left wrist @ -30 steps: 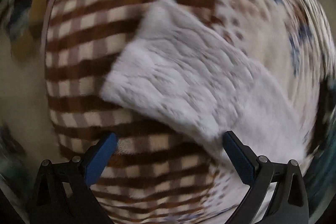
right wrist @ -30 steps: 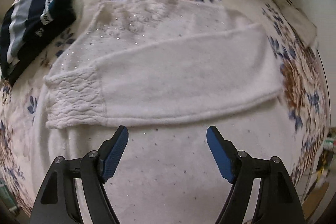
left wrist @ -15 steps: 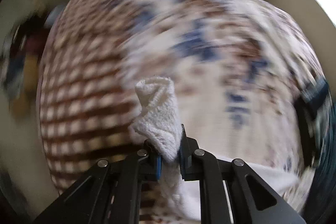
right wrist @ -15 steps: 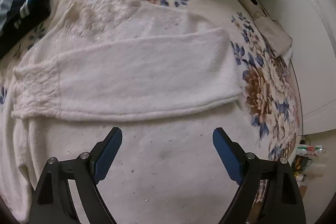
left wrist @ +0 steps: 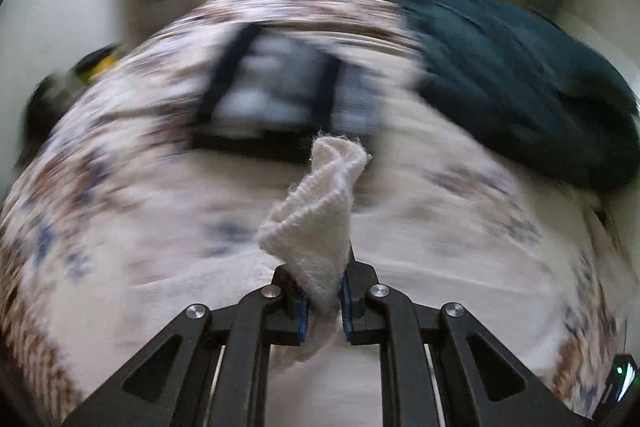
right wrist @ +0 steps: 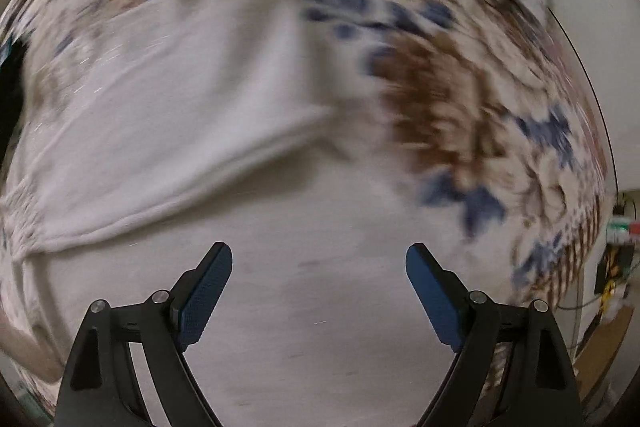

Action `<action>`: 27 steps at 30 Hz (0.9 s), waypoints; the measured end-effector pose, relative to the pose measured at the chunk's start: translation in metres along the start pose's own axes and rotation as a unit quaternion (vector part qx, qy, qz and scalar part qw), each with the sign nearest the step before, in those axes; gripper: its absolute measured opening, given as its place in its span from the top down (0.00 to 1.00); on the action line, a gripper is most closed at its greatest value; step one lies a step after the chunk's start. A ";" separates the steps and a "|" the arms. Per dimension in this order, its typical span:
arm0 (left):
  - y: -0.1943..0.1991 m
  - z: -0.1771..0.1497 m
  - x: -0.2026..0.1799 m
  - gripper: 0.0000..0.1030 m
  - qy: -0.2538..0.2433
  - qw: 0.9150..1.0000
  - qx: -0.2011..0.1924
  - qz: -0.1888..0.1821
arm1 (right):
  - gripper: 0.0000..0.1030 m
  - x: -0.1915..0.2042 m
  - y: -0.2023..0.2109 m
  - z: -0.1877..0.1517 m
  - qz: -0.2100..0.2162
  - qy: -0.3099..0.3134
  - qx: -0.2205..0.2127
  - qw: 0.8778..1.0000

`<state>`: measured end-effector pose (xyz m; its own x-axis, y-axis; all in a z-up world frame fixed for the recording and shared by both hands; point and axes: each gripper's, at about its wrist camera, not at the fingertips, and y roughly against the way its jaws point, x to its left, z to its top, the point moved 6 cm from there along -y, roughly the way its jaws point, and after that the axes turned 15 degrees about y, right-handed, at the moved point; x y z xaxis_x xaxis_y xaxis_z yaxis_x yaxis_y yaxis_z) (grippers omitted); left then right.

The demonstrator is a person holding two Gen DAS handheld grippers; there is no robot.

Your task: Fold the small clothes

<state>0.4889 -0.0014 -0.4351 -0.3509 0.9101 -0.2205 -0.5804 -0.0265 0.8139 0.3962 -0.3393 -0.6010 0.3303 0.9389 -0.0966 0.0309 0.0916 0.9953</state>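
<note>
Sleeve-fold step: left gripper [left wrist: 323, 301] pinches white sweater [right wrist: 168, 99] cuff, prob. sleeve; right gripper [right wrist: 319, 291] wide, empty. Next: lay cuff across body.

Left gripper [left wrist: 323, 301]: jaws drawn almost together, blue pads clamped from both sides on a white knitted sleeve cuff [left wrist: 316, 223] that rises out of the gap and folds over above the fingertips; black linkages angled inward, pointing steeply down and forward.

Right gripper [right wrist: 319, 291]: jaws spread wide, blue pads [right wrist: 206, 293] well apart and facing each other, nothing between them, nothing touched; aimed straight down, fingers symmetrical about the gap.
</note>
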 end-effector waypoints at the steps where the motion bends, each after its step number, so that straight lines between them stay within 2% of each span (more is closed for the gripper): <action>1: -0.010 -0.016 -0.037 0.91 -0.028 0.999 0.012 -0.017 | 0.12 -0.016 -0.002 0.000 -0.001 -0.008 0.002 1.000; 3: -0.024 -0.042 -0.089 0.91 -0.058 0.997 0.038 -0.046 | 0.12 -0.050 -0.006 0.003 -0.011 -0.019 0.003 1.000; 5: -0.036 -0.070 -0.132 0.90 -0.083 0.993 0.066 -0.059 | 0.12 -0.077 -0.009 0.006 -0.017 -0.026 0.004 1.000; 9: -0.042 -0.104 -0.169 0.83 -0.097 0.985 0.121 -0.079 | 0.12 -0.106 -0.005 0.021 0.004 -0.028 -0.007 1.000; 11: -0.034 -0.105 -0.166 0.50 -0.085 0.984 0.126 -0.089 | 0.12 -0.104 0.002 0.031 0.026 -0.020 -0.020 0.999; 12: -0.028 -0.101 -0.158 0.39 -0.078 0.985 0.124 -0.089 | 0.12 -0.097 0.009 0.039 0.046 -0.012 -0.030 0.998; 13: -0.023 -0.089 -0.141 0.17 -0.070 0.988 0.111 -0.075 | 0.12 -0.090 0.015 0.045 0.060 -0.005 -0.037 0.998; 14: -0.020 -0.084 -0.131 0.11 -0.065 0.991 0.100 -0.063 | 0.12 -0.082 0.021 0.051 0.077 0.002 -0.046 0.996; 16: -0.014 -0.066 -0.100 0.11 -0.058 0.995 0.074 -0.020 | 0.12 -0.057 0.034 0.066 0.125 0.017 -0.067 0.990; 17: -0.013 -0.053 -0.075 0.11 -0.053 0.997 0.060 0.012 | 0.12 -0.035 0.040 0.076 0.157 0.031 -0.074 0.984; 18: -0.015 -0.042 -0.050 0.11 -0.044 0.997 0.049 0.046 | 0.12 -0.017 0.042 0.083 0.171 0.048 -0.075 0.981; 20: -0.021 -0.029 -0.005 0.11 -0.029 0.993 0.038 0.106 | 0.12 0.024 0.033 0.099 0.198 0.081 -0.065 0.975; 22: -0.030 -0.018 0.041 0.11 -0.007 0.986 0.042 0.160 | 0.12 0.056 0.010 0.112 0.186 0.102 -0.043 0.976; 24: -0.034 -0.007 0.079 0.11 0.015 0.979 0.039 0.198 | 0.25 0.079 -0.019 0.121 0.168 0.115 -0.010 0.979; 26: -0.033 -0.001 0.106 0.11 0.030 0.974 0.034 0.222 | 0.73 0.097 -0.035 0.125 0.173 0.128 0.005 0.977; 27: -0.032 0.001 0.114 0.11 0.035 0.973 0.029 0.227 | 0.81 0.105 -0.034 0.126 0.168 0.128 -0.004 0.977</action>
<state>0.4684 0.1034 -0.4850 -0.6120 0.7793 0.1348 -0.3112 -0.3940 0.8648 0.5490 -0.2856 -0.6445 0.0729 0.9687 0.2374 -0.0459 -0.2345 0.9710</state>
